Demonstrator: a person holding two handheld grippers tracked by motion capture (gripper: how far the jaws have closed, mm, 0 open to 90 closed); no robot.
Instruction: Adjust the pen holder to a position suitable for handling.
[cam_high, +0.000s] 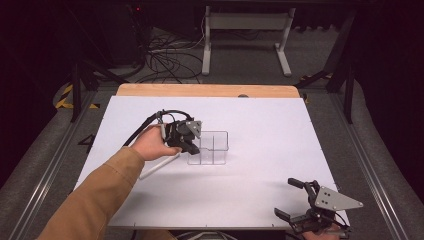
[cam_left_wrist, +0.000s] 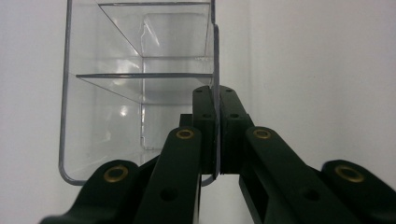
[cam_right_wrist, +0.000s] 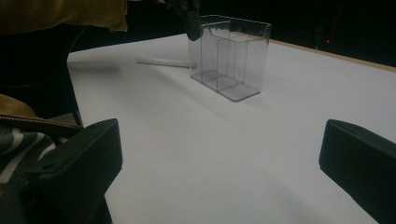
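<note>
— Clear plastic organizer (cam_high: 209, 148) stands mid-table (cam_high: 260, 190), nearer the left edge. Grip?
— Left gripper (cam_left_wrist: 217, 130) is clamped on its thin side wall; right gripper (cam_high: 299, 200) gapes, empty, by the near right corner.
— Handling?
— Likely light, stiff, slippery; hold the wall low.

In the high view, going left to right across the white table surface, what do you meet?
White tube → left gripper, shut on the left wall of the clear divided box → right gripper, jaws open, at the near right corner.
</note>
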